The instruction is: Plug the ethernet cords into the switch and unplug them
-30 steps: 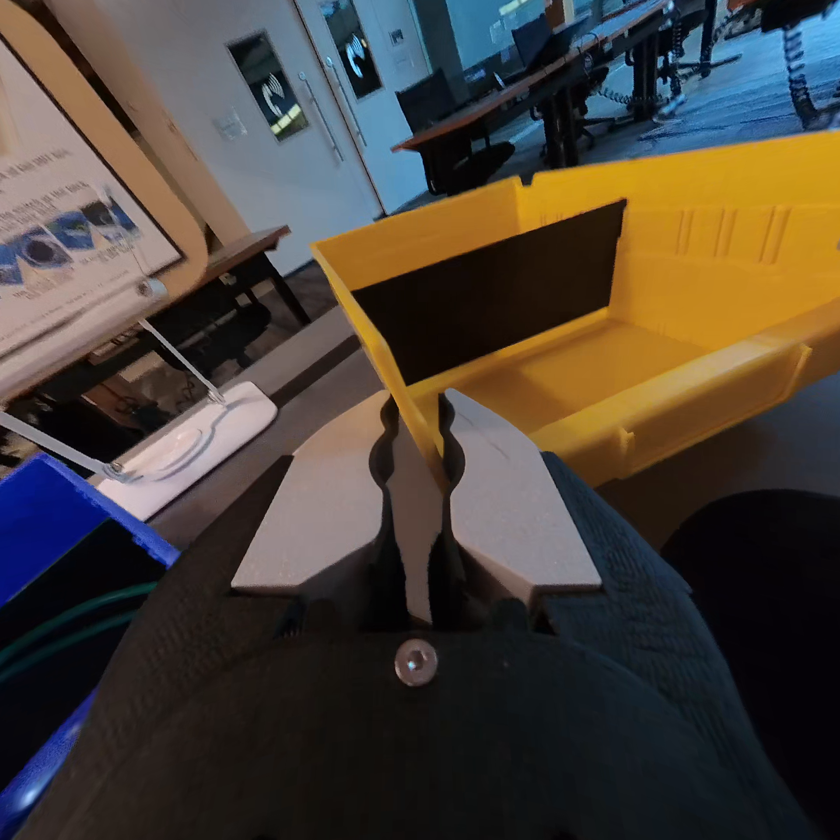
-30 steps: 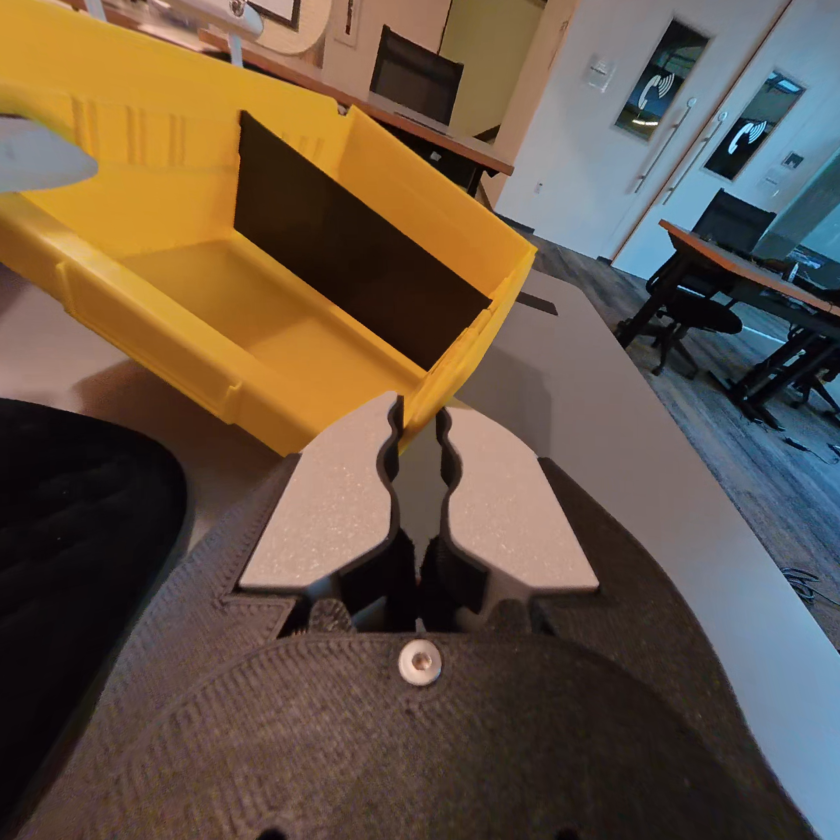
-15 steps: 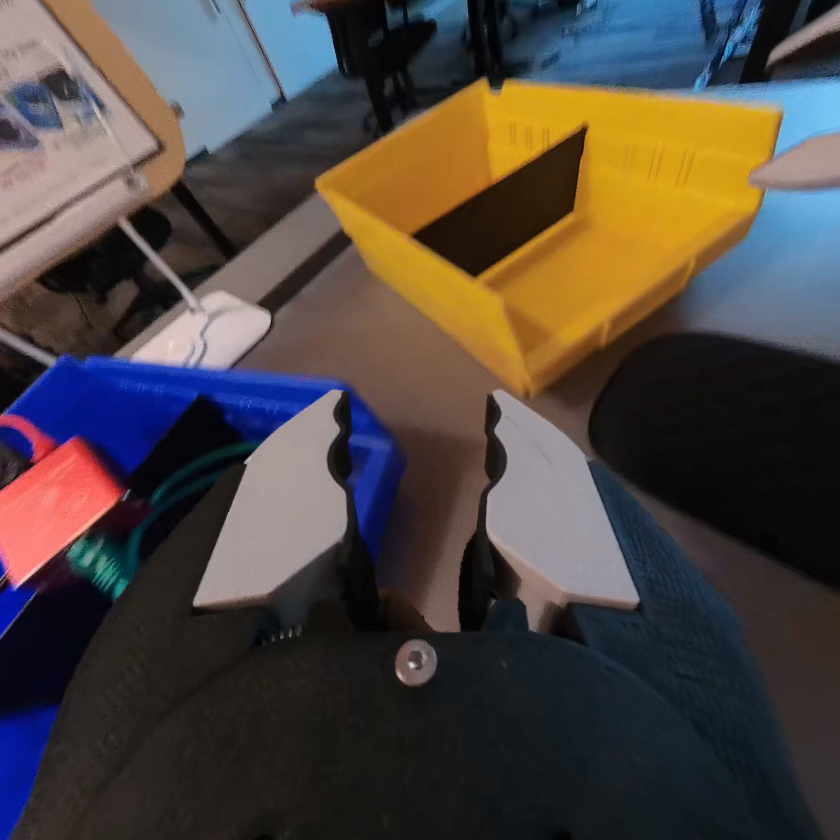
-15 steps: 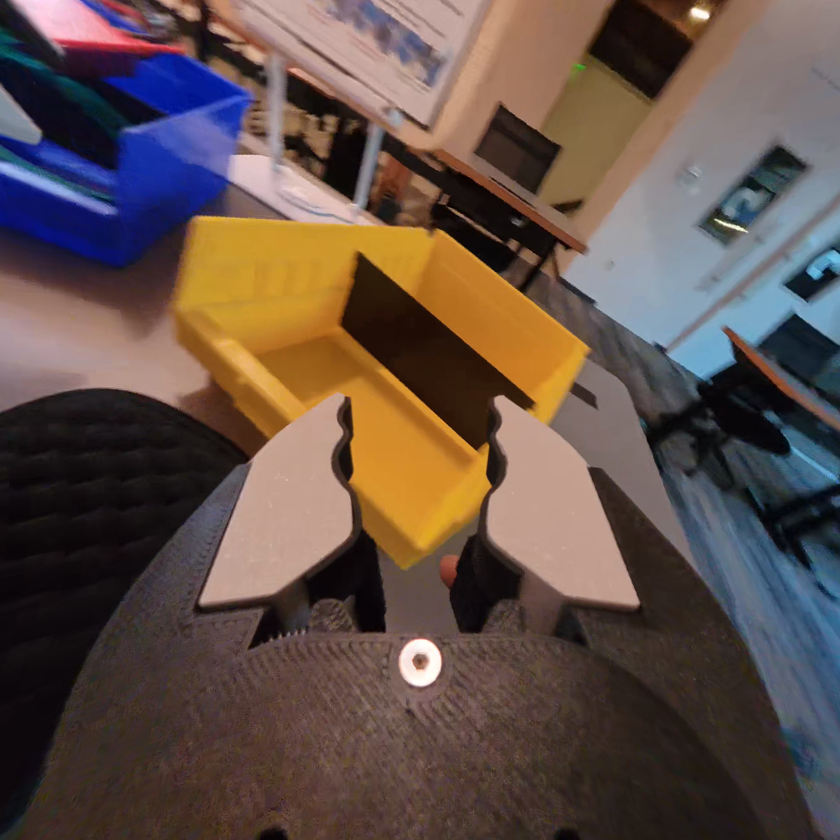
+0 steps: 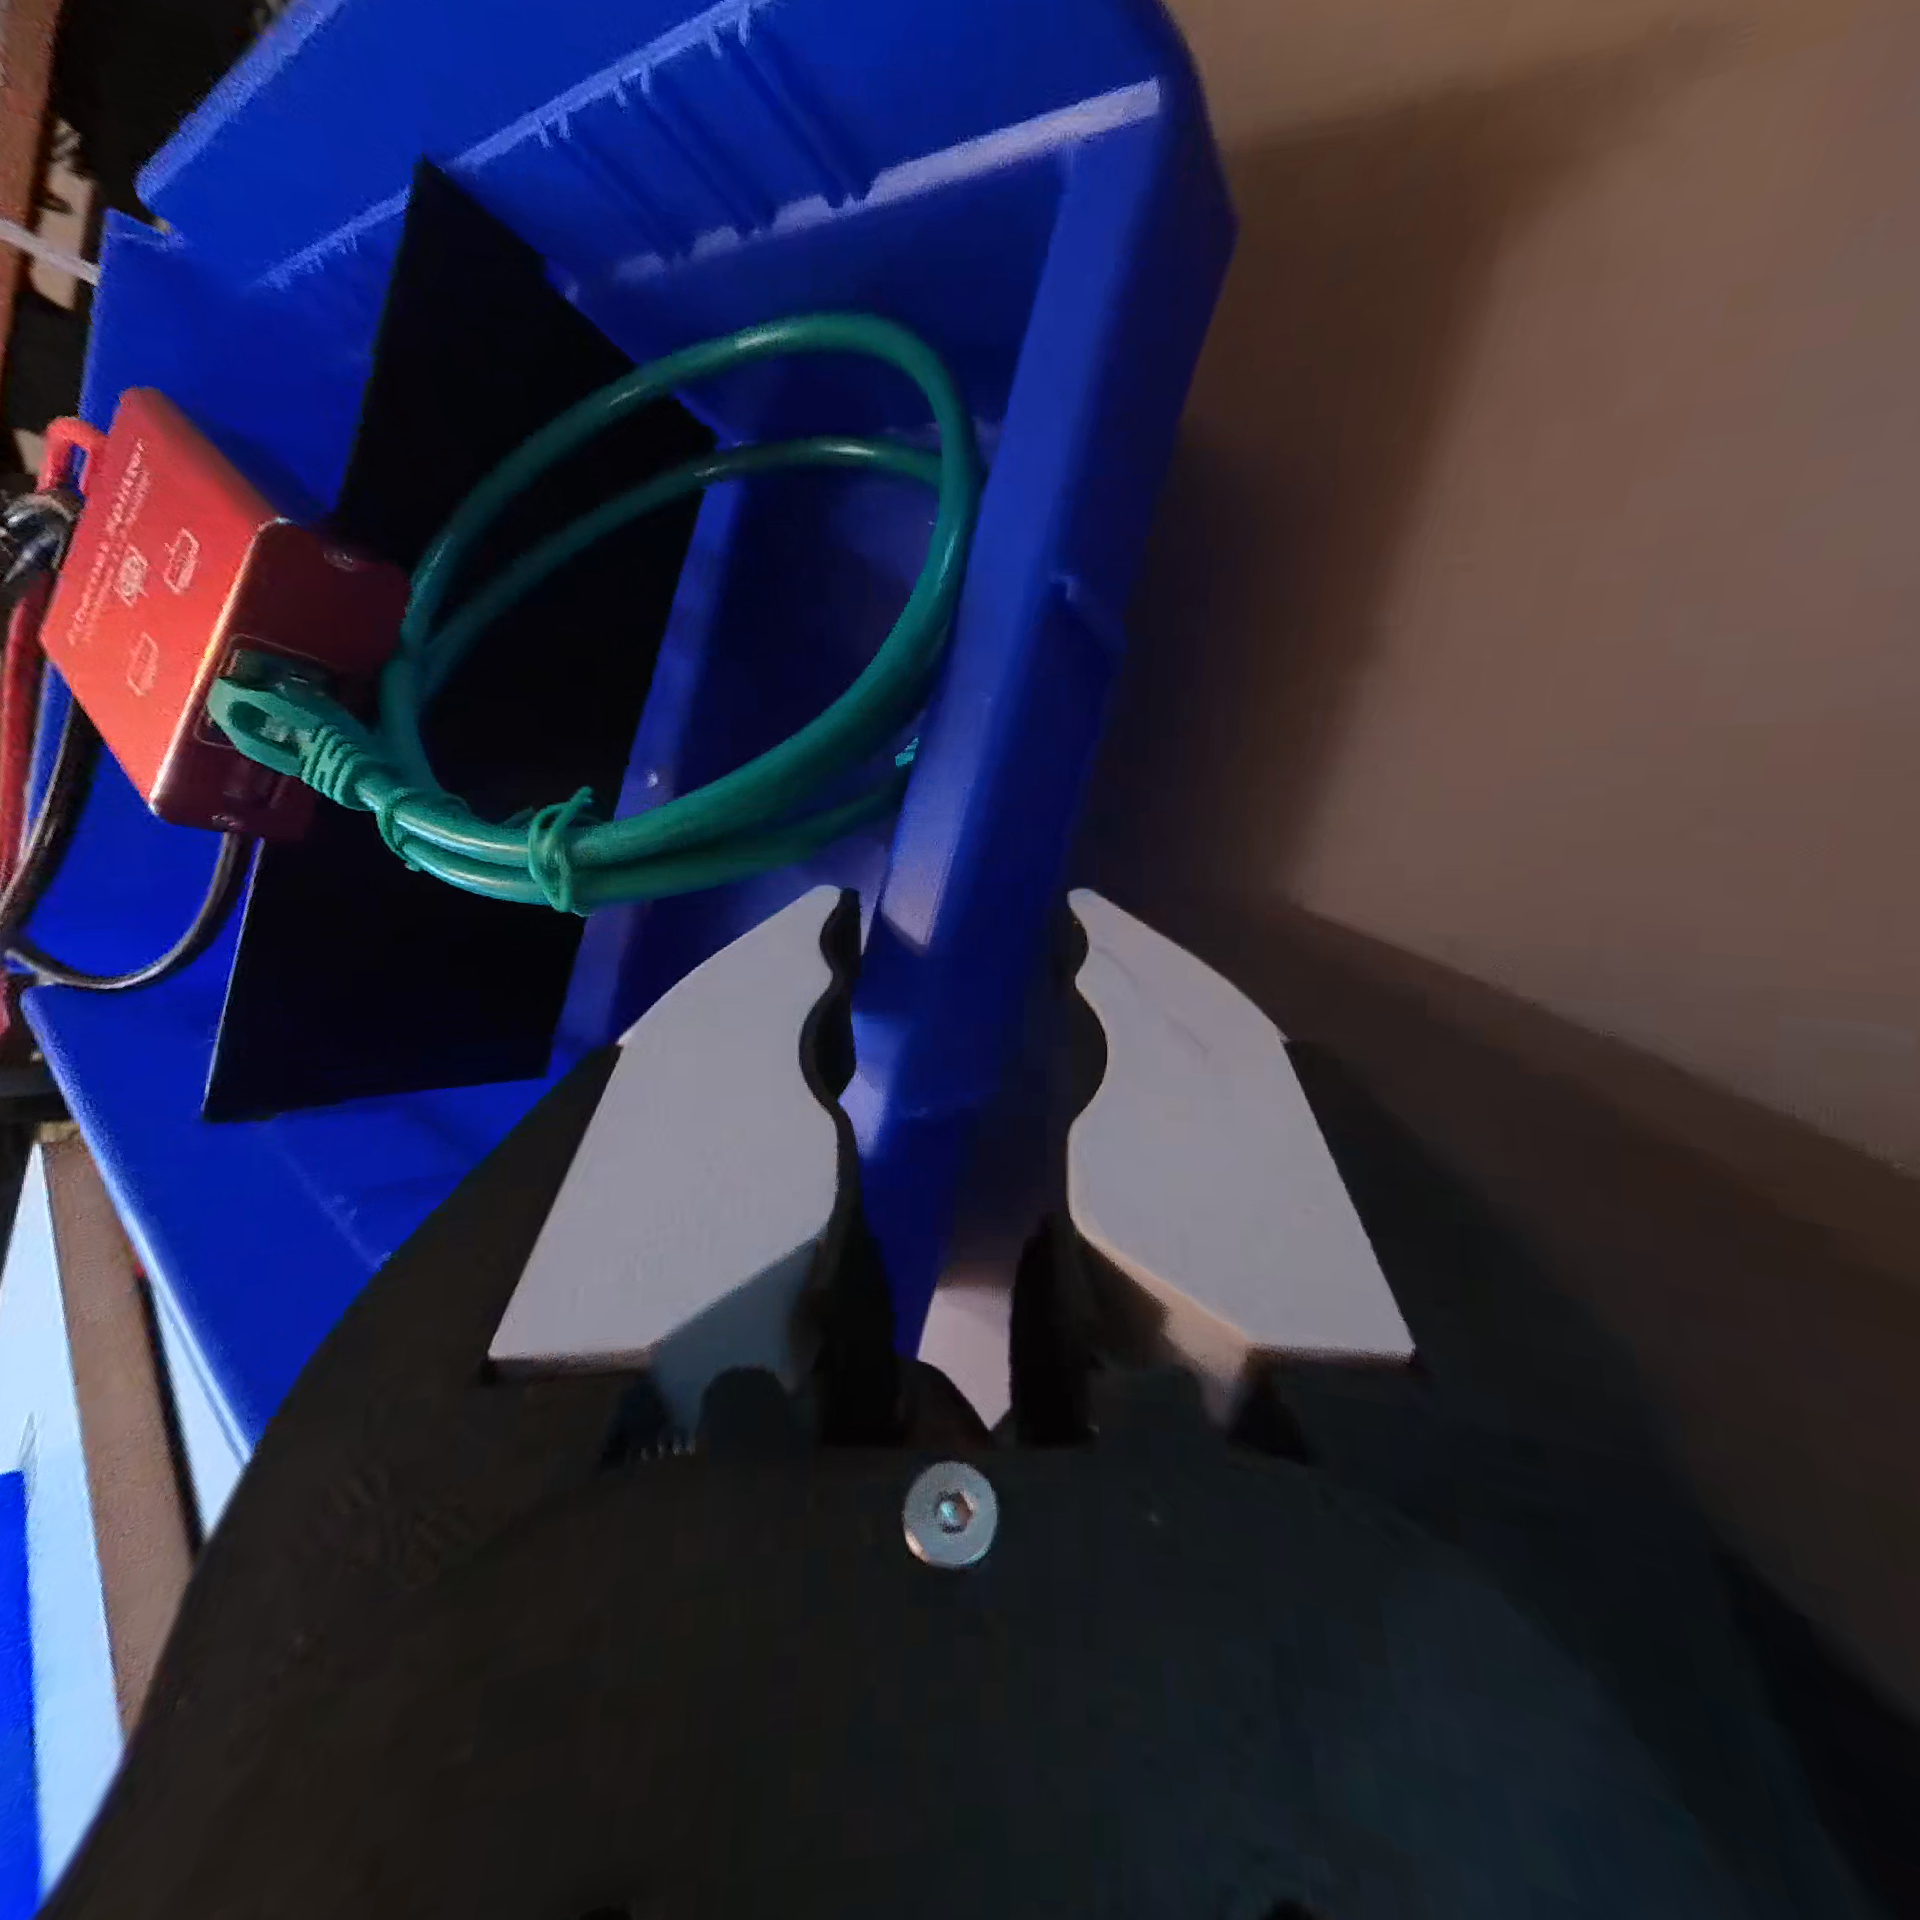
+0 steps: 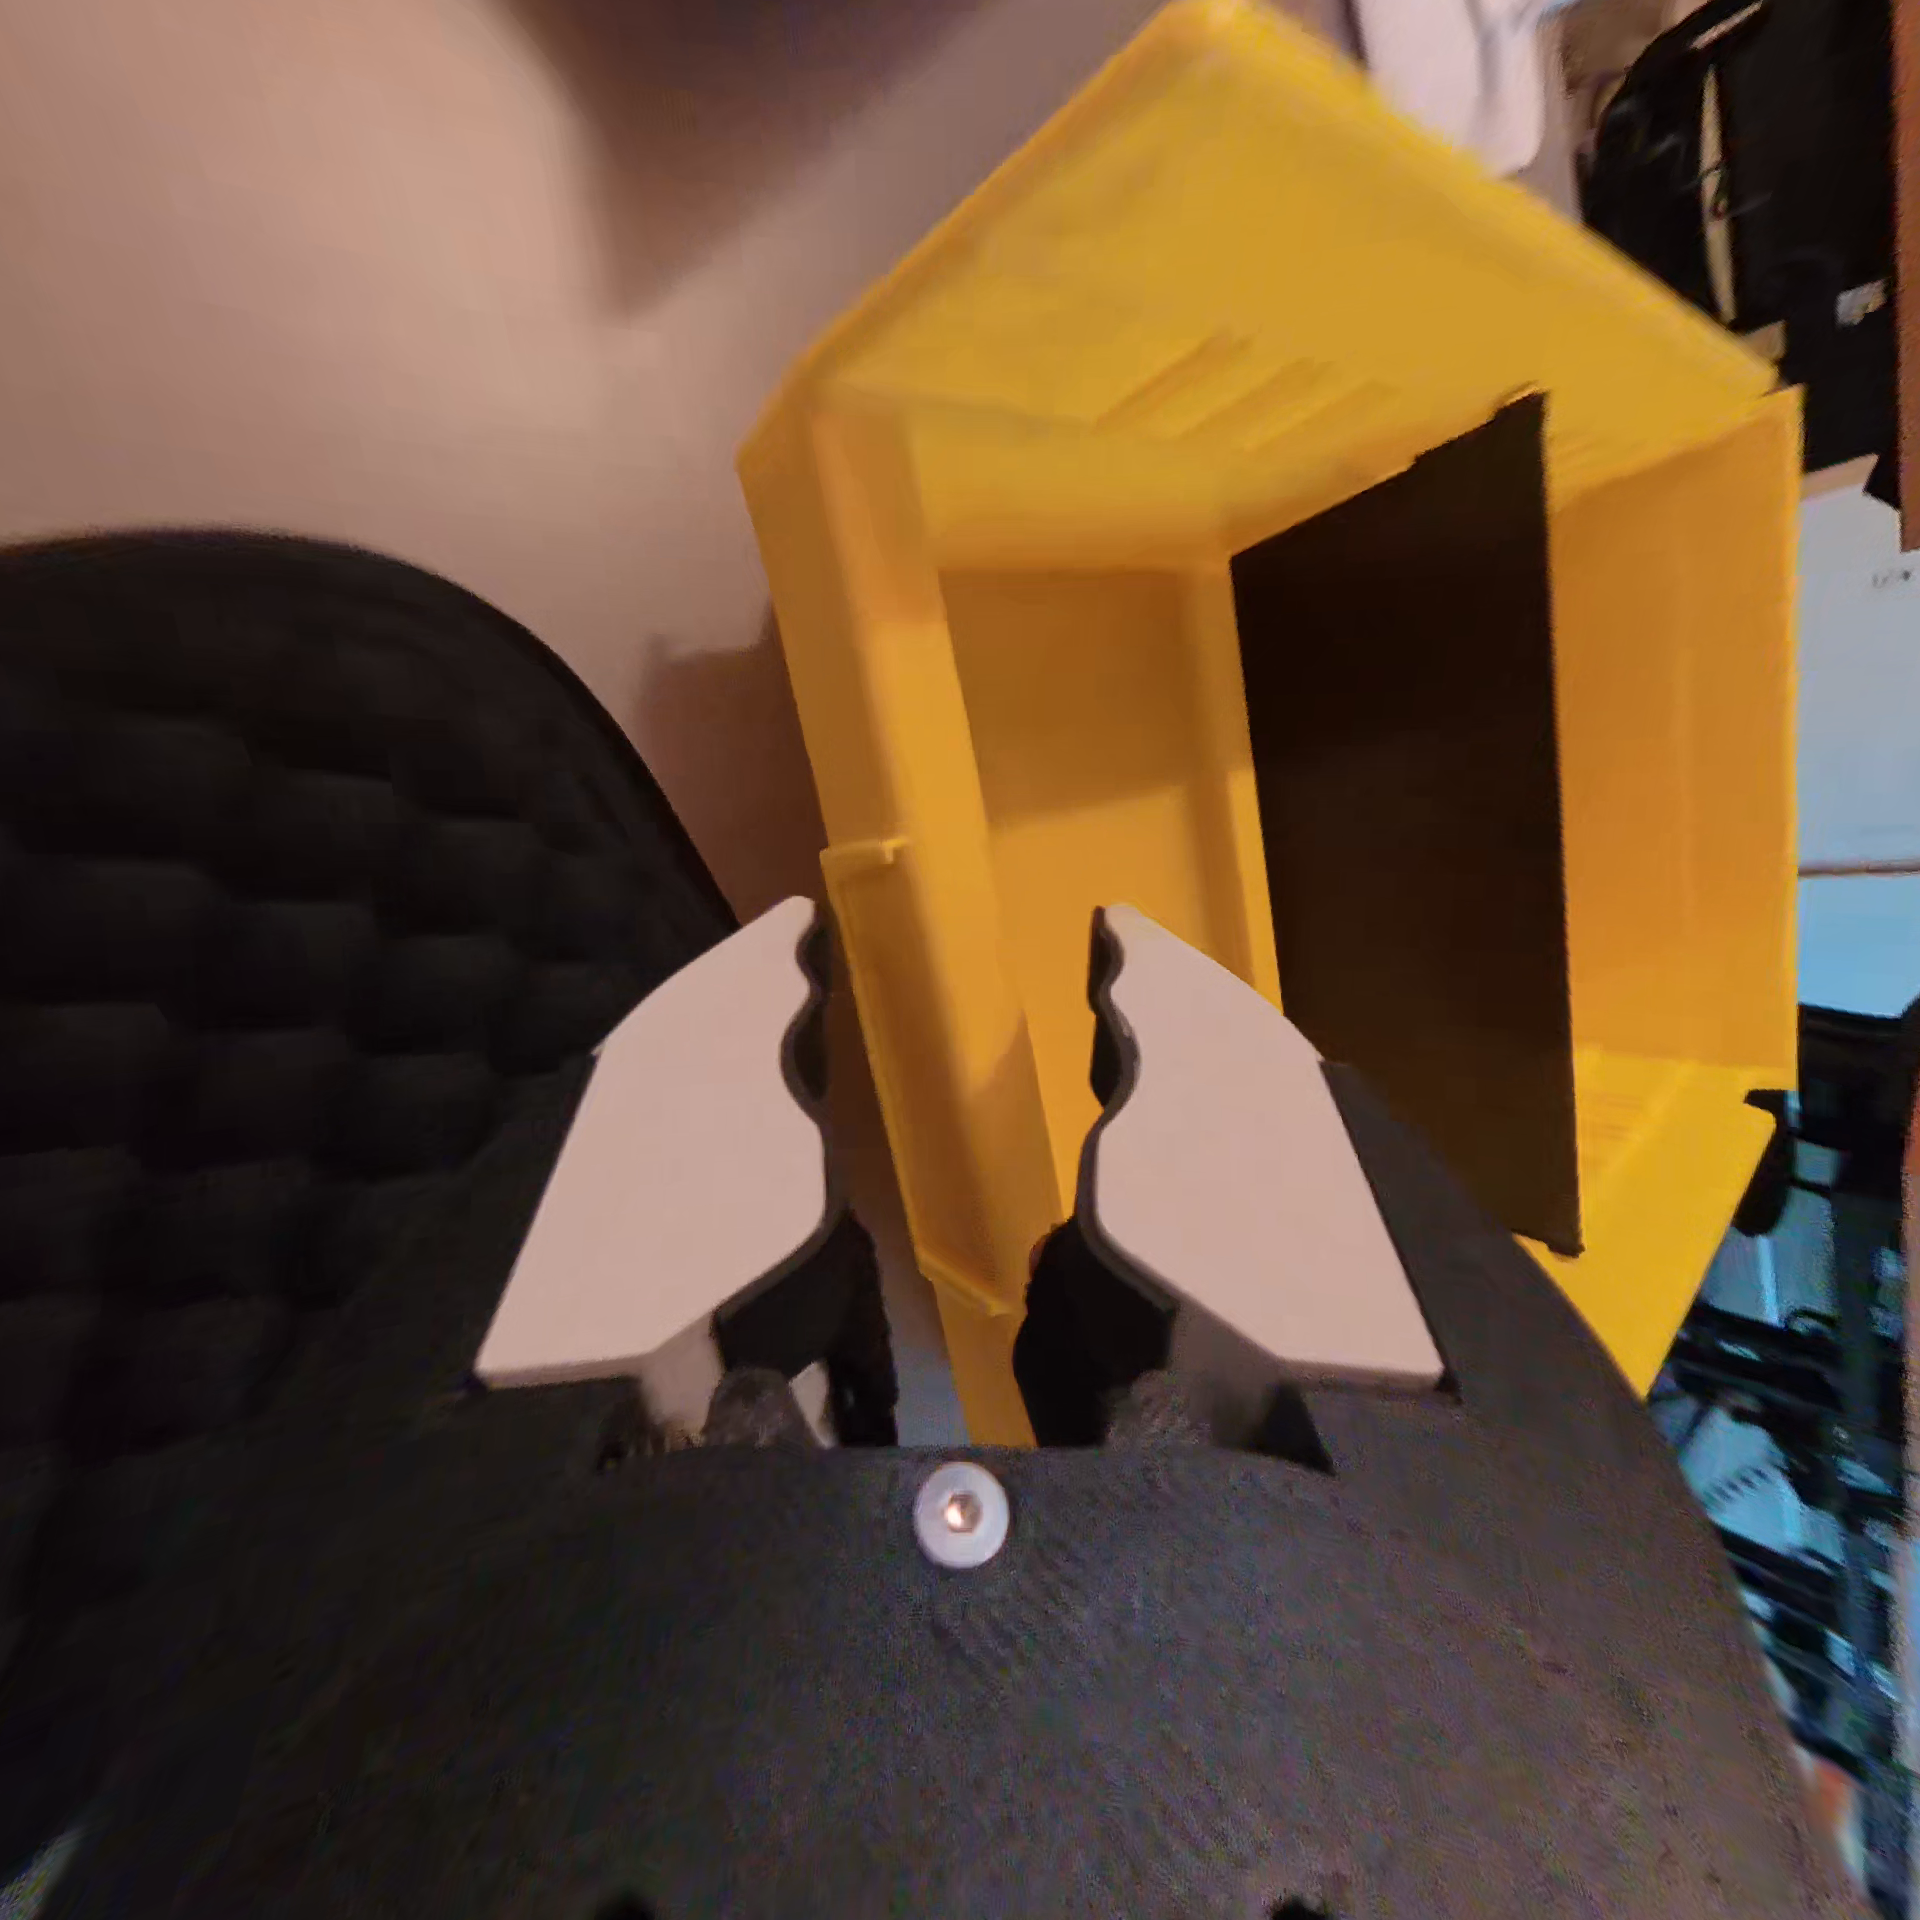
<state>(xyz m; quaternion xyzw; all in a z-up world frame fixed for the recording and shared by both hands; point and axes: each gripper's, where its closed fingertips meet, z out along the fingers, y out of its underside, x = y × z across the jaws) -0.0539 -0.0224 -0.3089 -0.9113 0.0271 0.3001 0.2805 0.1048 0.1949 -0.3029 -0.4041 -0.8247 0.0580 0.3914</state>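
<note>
A red switch (image 5: 156,582) lies in the blue bin (image 5: 727,135) at the left. A coiled green ethernet cord (image 5: 940,582), tied with a twist tie, has its plug (image 5: 265,717) at a port on the switch's face. My left gripper (image 5: 956,914) is open, and its jaws straddle the blue bin's front wall. My right gripper (image 6: 956,925) is open, and its jaws straddle the front lip of the empty yellow bin (image 6: 1143,312). The switch and cord are out of the right wrist view.
A black divider (image 5: 436,935) stands in the blue bin, and another (image 6: 1403,831) in the yellow bin. A black padded mat (image 6: 260,883) lies on the grey table (image 6: 312,312) left of the yellow bin. Office furniture shows past the table's edge at the right. Spacing between my two grippers at the tips: around 25 cm.
Both grippers let go of the yellow bin's side walls and opened. The left swung over to the blue bin's front wall, the right to the yellow bin's front lip. Both jaw gaps have narrowed.
</note>
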